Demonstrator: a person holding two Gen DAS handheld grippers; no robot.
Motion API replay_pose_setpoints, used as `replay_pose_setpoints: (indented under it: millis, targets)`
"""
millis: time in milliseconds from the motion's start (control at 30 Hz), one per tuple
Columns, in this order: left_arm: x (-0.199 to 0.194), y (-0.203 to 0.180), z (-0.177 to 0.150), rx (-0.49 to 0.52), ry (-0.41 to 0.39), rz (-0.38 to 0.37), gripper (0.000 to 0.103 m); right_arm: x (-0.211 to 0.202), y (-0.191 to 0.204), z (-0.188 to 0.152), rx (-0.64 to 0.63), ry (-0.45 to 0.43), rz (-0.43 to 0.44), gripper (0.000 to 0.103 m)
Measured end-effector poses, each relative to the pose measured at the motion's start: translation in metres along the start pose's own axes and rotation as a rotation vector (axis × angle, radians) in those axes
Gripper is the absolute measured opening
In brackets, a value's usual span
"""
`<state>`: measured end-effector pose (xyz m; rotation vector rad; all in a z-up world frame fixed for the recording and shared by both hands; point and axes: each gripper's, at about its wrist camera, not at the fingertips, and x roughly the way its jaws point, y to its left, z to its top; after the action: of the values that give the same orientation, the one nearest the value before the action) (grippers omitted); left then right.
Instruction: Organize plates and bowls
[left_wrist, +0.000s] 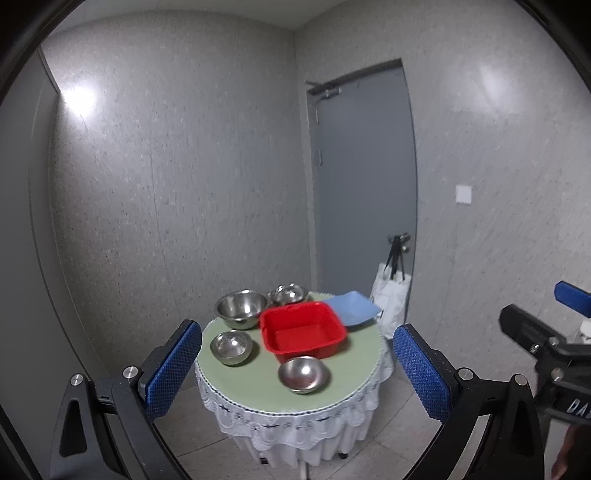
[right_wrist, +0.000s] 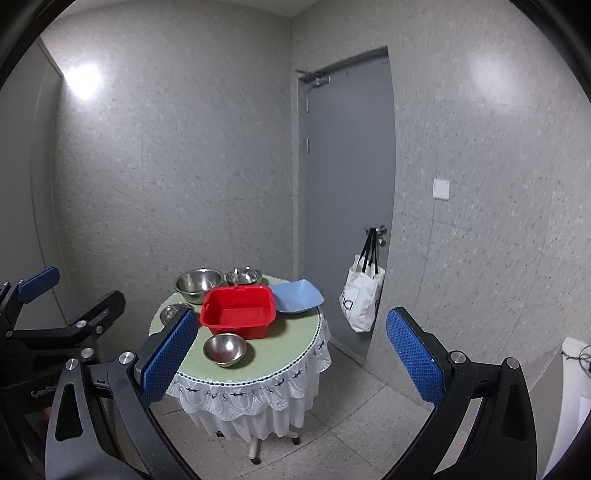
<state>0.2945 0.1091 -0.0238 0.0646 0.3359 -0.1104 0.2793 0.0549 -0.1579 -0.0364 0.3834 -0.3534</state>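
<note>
Claws: left claw (left_wrist: 297, 363) and right claw (right_wrist: 291, 356) are both hanging spread wide and holding nothing, well back from the surface (left_wrist: 343, 391).
Location of task items: all are sitting on the round surface, which is wearing a frilled cloth (left_wrist: 295, 428).
Red basin (left_wrist: 303, 332): sitting at the centre, upright, looking empty.
Blue plate (left_wrist: 352, 306): lying behind and to the right of the basin, with its outer edge appearing to be reaching over the rim of the surface.
Large steel bowl (left_wrist: 242, 306): standing at the back left, with a second steel bowl (left_wrist: 290, 293) just beside it.
Small steel bowls: one (left_wrist: 232, 347) is resting at the left, another (left_wrist: 303, 373) is resting near the front edge.
Risk, overhang: the blue plate is looking liable to tip off the far side if a claw is pressing on its outer lip.
Risk, slip: polished round bowl walls are offering poor purchase, so a pinch on a rim could be sliding off mid-lift.
Risk, crowding: the rear bowls and the basin are sitting close together, so reaching for one could be knocking its neighbour.
Risk, front bowl: it is lying in the approach path and could be getting nudged toward the edge.
Risk, cloth: a low approach could be snagging the frill and dragging everything.
Risk, base: the stand appears to be on castors (right_wrist: 295, 440), so a hard push might be shifting the whole surface.
</note>
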Motion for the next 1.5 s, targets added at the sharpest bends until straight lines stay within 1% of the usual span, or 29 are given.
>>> replay_pose_setpoints:
  millis: [67,133,267,433,567,633,667,700,733,800,933,1033,1100,1167,1267,1333,1367,1433,1500]
  targets:
    - [0.033,0.021,-0.001,-0.013,0.040,0.009,0.102,0.022,0.006,-0.004,0.006,0.030,0.001,0.103]
    - [0.061,0.031,0.001,-0.027,0.081,0.014,0.102,0.040,0.010,-0.009,0.005,0.060,-0.001,0.103]
    - [0.126,0.054,0.002,-0.050,0.170,0.032,0.102,0.091,0.014,-0.018,0.007,0.140,-0.002,0.103]
    - [0.195,0.045,0.014,-0.065,0.255,0.053,0.102,0.158,0.017,-0.029,0.005,0.227,0.017,0.103]
    - [0.253,0.039,0.026,-0.068,0.290,0.091,0.102,0.217,0.013,-0.033,0.001,0.283,0.047,0.103]
    - [0.286,0.037,0.036,-0.084,0.304,0.116,0.102,0.252,0.010,-0.030,-0.002,0.299,0.074,0.103]
    - [0.297,0.035,0.039,-0.092,0.306,0.125,0.102,0.269,0.009,-0.027,-0.004,0.301,0.085,0.103]
    - [0.316,0.034,0.046,-0.102,0.306,0.141,0.102,0.280,0.008,-0.025,-0.007,0.304,0.094,0.103]
    - [0.326,0.032,0.050,-0.111,0.304,0.155,0.102,0.302,0.006,-0.021,-0.014,0.308,0.118,0.103]
    - [0.362,0.032,0.062,-0.138,0.303,0.186,0.102,0.334,0.005,-0.014,-0.036,0.313,0.157,0.103]
    - [0.440,0.028,0.086,-0.182,0.345,0.212,0.102,0.396,0.008,0.005,-0.086,0.359,0.229,0.103]
    - [0.481,0.036,0.091,-0.215,0.362,0.250,0.102,0.443,0.011,0.021,-0.133,0.371,0.287,0.103]
    - [0.509,0.042,0.094,-0.219,0.395,0.267,0.102,0.467,0.017,0.027,-0.155,0.383,0.308,0.103]
    - [0.537,0.055,0.097,-0.227,0.419,0.287,0.102,0.496,0.029,0.034,-0.173,0.406,0.346,0.103]
    - [0.574,0.080,0.100,-0.247,0.444,0.308,0.102,0.528,0.053,0.042,-0.177,0.428,0.406,0.103]
    - [0.603,0.099,0.100,-0.259,0.475,0.304,0.102,0.552,0.070,0.046,-0.174,0.454,0.427,0.103]
    - [0.619,0.111,0.101,-0.269,0.493,0.297,0.102,0.568,0.083,0.048,-0.158,0.474,0.455,0.103]
    - [0.650,0.136,0.101,-0.288,0.508,0.279,0.102,0.588,0.100,0.046,-0.133,0.513,0.476,0.103]
    - [0.668,0.165,0.093,-0.290,0.525,0.274,0.102,0.615,0.121,0.043,-0.092,0.560,0.510,0.103]
